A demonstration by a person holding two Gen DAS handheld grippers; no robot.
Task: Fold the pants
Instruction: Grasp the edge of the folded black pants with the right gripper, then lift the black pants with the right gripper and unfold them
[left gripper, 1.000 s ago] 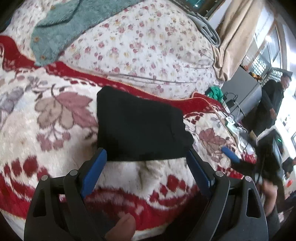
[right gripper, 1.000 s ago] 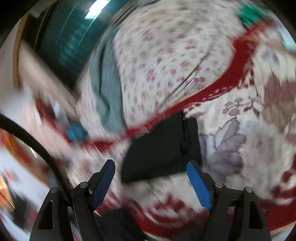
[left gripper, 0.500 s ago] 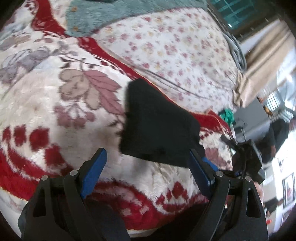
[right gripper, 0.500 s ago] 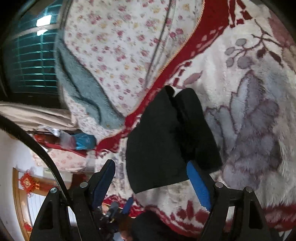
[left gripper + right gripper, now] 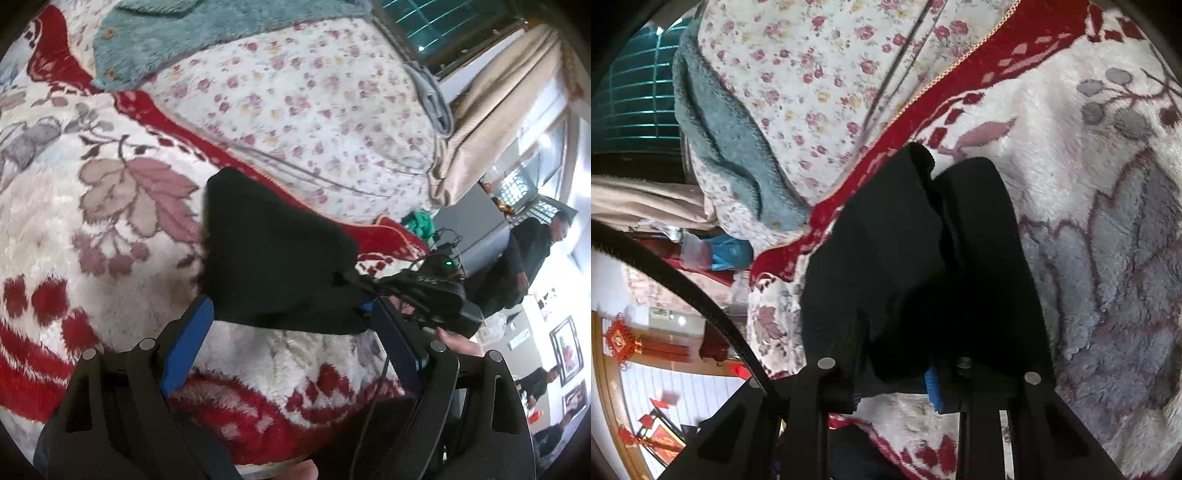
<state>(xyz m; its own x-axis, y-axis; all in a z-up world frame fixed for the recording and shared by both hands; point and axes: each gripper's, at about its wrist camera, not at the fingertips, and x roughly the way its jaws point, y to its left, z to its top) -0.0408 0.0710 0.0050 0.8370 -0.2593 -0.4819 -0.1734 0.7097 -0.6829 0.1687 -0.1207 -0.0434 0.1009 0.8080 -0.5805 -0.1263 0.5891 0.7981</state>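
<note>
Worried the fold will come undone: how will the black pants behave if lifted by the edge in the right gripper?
The pants are soft cloth, so they would likely droop from the right gripper, whose jaws have just been closing on their edge. The stacked layers may slide apart, pinched at one spot only.

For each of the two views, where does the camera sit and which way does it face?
Left wrist: on the left gripper, angled down at the folded black pants on the blanket; its open fingers and the right gripper show.
Right wrist: on the right gripper, looking down along the pants; jaws just closed on their near edge.
Shared: pants, blanket, teal fleece.
</note>
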